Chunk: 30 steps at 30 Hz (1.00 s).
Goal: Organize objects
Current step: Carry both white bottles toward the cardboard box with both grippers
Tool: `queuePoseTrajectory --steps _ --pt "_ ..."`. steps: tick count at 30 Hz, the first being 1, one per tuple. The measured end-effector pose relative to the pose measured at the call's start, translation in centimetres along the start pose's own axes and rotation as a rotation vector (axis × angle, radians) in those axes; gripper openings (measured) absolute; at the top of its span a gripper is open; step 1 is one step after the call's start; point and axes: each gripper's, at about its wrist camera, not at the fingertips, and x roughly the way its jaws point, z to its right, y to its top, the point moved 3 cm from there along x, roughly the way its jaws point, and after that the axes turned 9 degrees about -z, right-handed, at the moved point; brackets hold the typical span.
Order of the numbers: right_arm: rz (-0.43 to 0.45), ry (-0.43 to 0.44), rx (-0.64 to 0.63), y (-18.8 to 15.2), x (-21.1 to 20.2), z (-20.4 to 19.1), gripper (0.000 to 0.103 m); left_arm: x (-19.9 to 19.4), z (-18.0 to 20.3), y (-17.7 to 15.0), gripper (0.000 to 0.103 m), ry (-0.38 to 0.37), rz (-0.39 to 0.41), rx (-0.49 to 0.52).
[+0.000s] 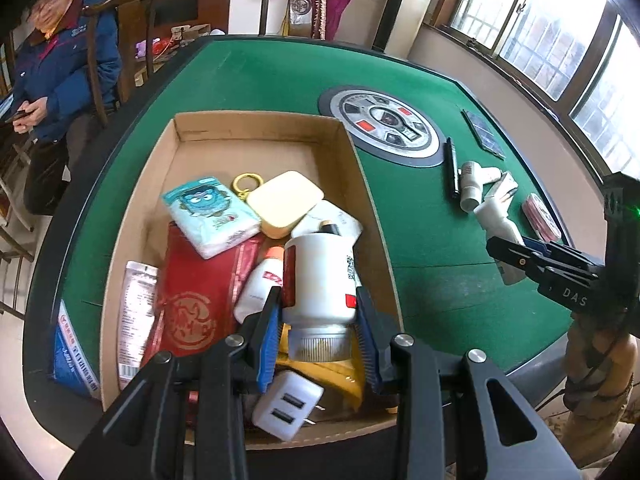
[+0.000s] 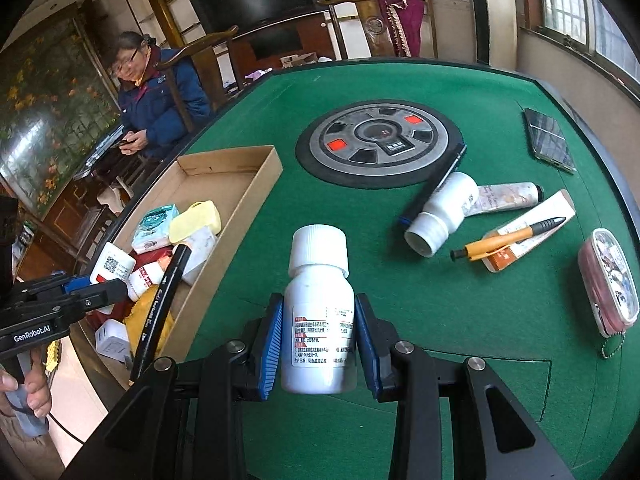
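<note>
In the left wrist view my left gripper (image 1: pixel 320 308) is shut on a white bottle with a red label (image 1: pixel 320 272), cap toward the camera. It hangs over the open cardboard box (image 1: pixel 256 130), which holds a tissue pack (image 1: pixel 212 216), a cream case (image 1: pixel 284 202), a red packet (image 1: pixel 192 300) and a white USB charger (image 1: pixel 286 404). My right gripper (image 2: pixel 319 320) is shut on a white medicine bottle (image 2: pixel 318 276) held cap-forward above the green felt. Each gripper also shows in the other's view: the right gripper (image 1: pixel 516 252) at the right and the left gripper (image 2: pixel 96 290) at the left over the box (image 2: pixel 240 160).
On the green table (image 2: pixel 440 320) lie a white jar (image 2: pixel 444 208), a hand-cream tube (image 2: pixel 508 196), an orange pen (image 2: pixel 508 238) on a flat tube, a red pouch (image 2: pixel 608 284), a phone (image 2: pixel 550 140) and a dark pen (image 2: pixel 436 184) beside the round centre console (image 2: pixel 380 140). A person (image 2: pixel 156 100) sits at the left.
</note>
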Motion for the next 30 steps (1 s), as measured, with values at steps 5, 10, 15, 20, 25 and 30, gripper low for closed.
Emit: queuePoseTrajectory --steps 5,10,15,20,25,30 --pt "-0.006 0.000 -0.012 0.4 0.5 -1.0 0.037 0.0 -1.3 -0.3 0.033 0.004 -0.005 -0.015" --pt "-0.016 0.007 -0.032 0.7 1.1 -2.2 0.037 -0.3 -2.9 -0.5 0.033 0.016 -0.003 -0.034" --pt "-0.018 0.012 -0.053 1.0 1.4 -3.5 0.037 -0.6 -4.1 -0.9 0.033 0.044 -0.010 -0.036" --pt "-0.015 0.016 -0.060 1.1 1.4 -4.1 0.037 -0.9 -5.3 -1.4 0.033 0.074 -0.032 -0.032" --pt "-0.017 0.017 -0.059 1.3 1.3 -4.4 0.037 -1.1 -6.1 -1.5 0.034 0.085 -0.067 -0.008" --pt "-0.024 0.018 -0.067 1.4 1.7 -5.5 0.037 -1.1 -7.3 -1.7 0.034 0.102 -0.075 0.005"
